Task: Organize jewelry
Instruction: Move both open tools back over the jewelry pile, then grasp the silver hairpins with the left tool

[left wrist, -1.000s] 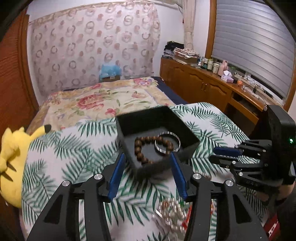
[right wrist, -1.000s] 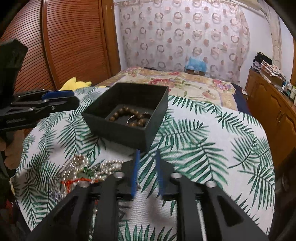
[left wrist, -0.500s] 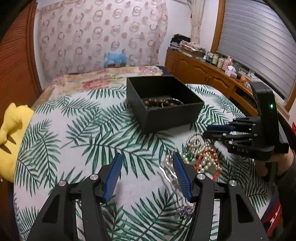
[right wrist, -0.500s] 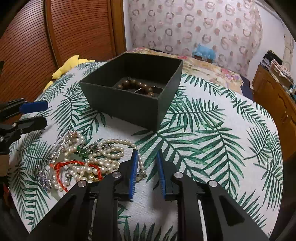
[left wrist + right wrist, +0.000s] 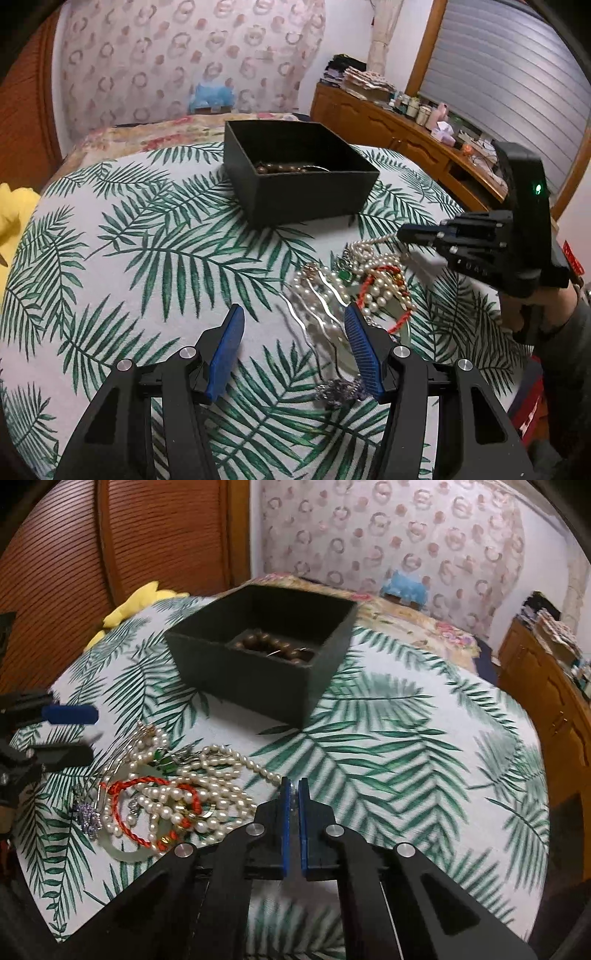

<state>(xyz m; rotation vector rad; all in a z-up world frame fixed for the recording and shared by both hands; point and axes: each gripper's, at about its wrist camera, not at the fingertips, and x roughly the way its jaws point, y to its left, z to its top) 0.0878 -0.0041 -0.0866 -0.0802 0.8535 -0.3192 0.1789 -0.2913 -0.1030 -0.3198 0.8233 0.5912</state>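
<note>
A black open box (image 5: 299, 184) (image 5: 258, 664) stands on the palm-leaf cloth and holds a brown bead bracelet (image 5: 275, 646) and a metal bangle. A tangled pile of jewelry (image 5: 354, 284) (image 5: 166, 794) lies in front of it: pearl strands, a red cord bracelet (image 5: 144, 812), a pale green bangle, silver wavy bangles, a purple piece (image 5: 86, 814). My left gripper (image 5: 293, 343) is open, low over the pile's near-left edge. My right gripper (image 5: 293, 794) is shut on the end of a pearl strand (image 5: 255, 766) at the pile's right edge.
The cloth covers a round table (image 5: 129, 258). A yellow plush toy (image 5: 140, 598) lies at the table's left edge. A bed (image 5: 166, 129) lies behind, a wooden sideboard (image 5: 406, 133) with bottles to the right, a slatted wooden door (image 5: 74, 554) to the left.
Both grippers dropped and pulled back from the box toward the jewelry pile. My right gripper closed from a narrow gap onto the pearl strand's end. My left gripper stayed open.
</note>
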